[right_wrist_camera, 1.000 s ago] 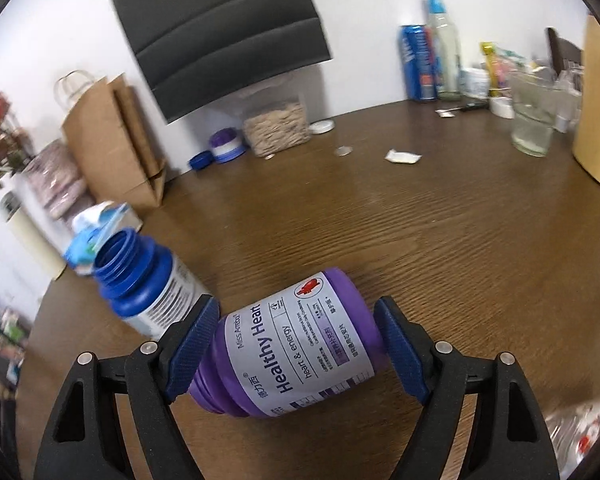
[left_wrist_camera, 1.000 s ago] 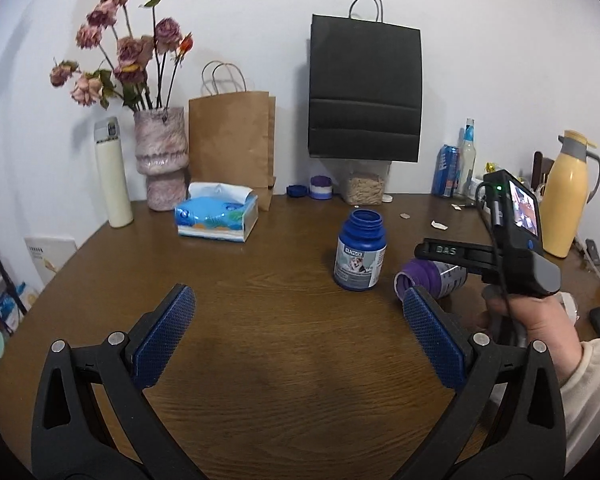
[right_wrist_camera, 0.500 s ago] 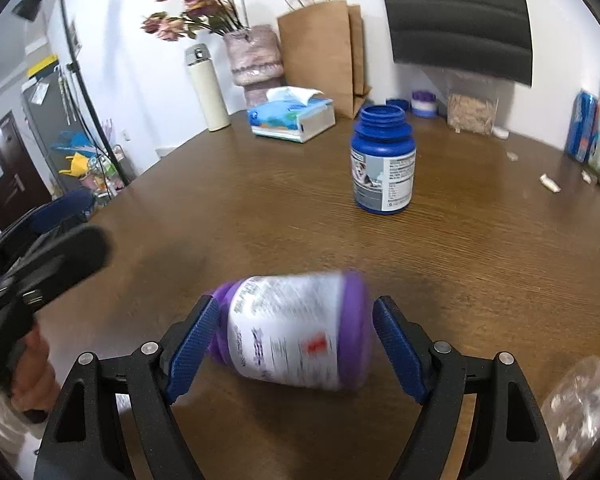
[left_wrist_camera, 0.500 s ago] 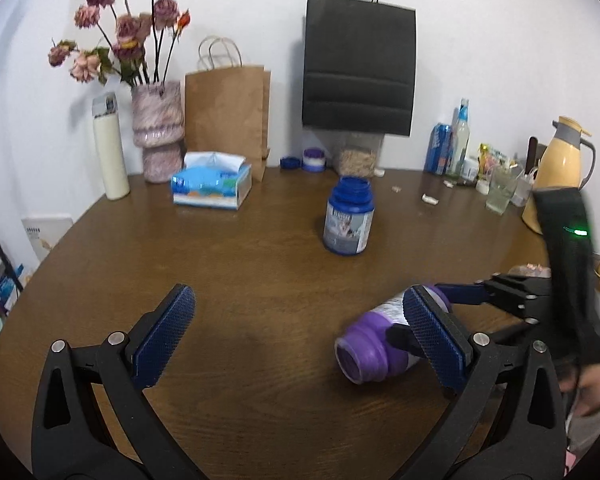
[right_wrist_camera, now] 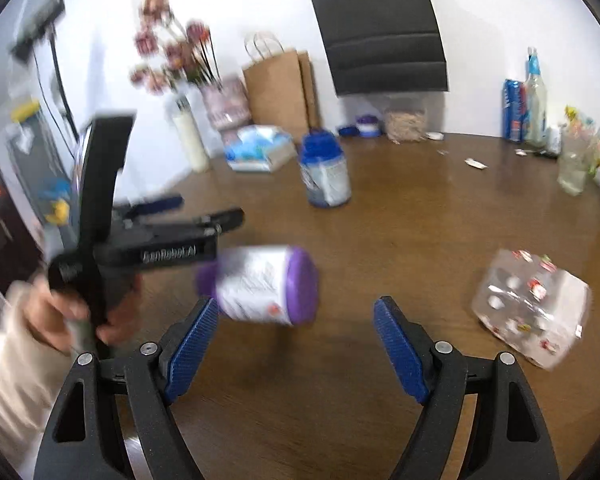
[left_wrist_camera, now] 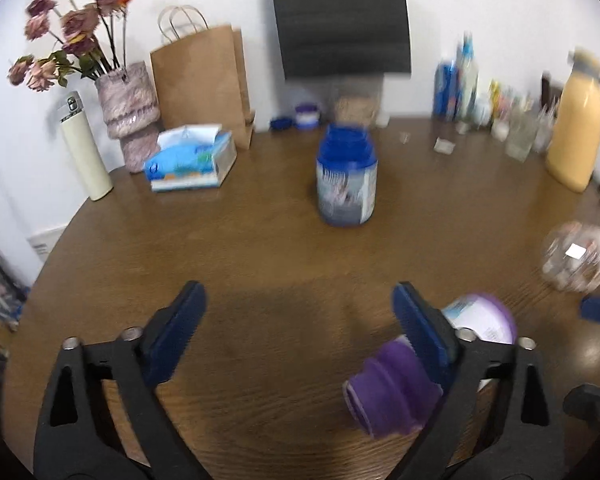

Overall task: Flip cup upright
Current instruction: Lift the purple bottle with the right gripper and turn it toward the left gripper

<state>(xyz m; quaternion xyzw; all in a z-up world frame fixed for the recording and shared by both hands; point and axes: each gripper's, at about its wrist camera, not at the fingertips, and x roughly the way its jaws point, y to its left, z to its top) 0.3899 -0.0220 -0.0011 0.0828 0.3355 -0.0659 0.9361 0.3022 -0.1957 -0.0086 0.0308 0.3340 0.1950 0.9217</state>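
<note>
A purple bottle (right_wrist_camera: pixel 266 285) with a white label lies on its side on the brown table (right_wrist_camera: pixel 420 240), blurred by motion. In the left wrist view the purple bottle (left_wrist_camera: pixel 396 384) lies behind my right finger, its open neck toward the camera. My right gripper (right_wrist_camera: pixel 292 344) is open and empty, just short of the bottle, which lies ahead of its left finger. My left gripper (left_wrist_camera: pixel 296 332) is open and empty, with the bottle to its right. The left gripper's fingers also show in the right wrist view (right_wrist_camera: pixel 204 212), beyond the bottle.
A blue bottle (left_wrist_camera: pixel 346 176) stands upright mid-table. A clear plastic wrapper (right_wrist_camera: pixel 528 308) lies at the right. A tissue box (left_wrist_camera: pixel 192 158), vase of flowers (left_wrist_camera: pixel 128 116), white flask (left_wrist_camera: pixel 85 148), paper bags and a yellow jug (left_wrist_camera: pixel 578 128) line the back edge.
My right gripper has opened and let go of the purple bottle, which now lies on the table. Both grippers have shifted; the left one has come close to the bottle.
</note>
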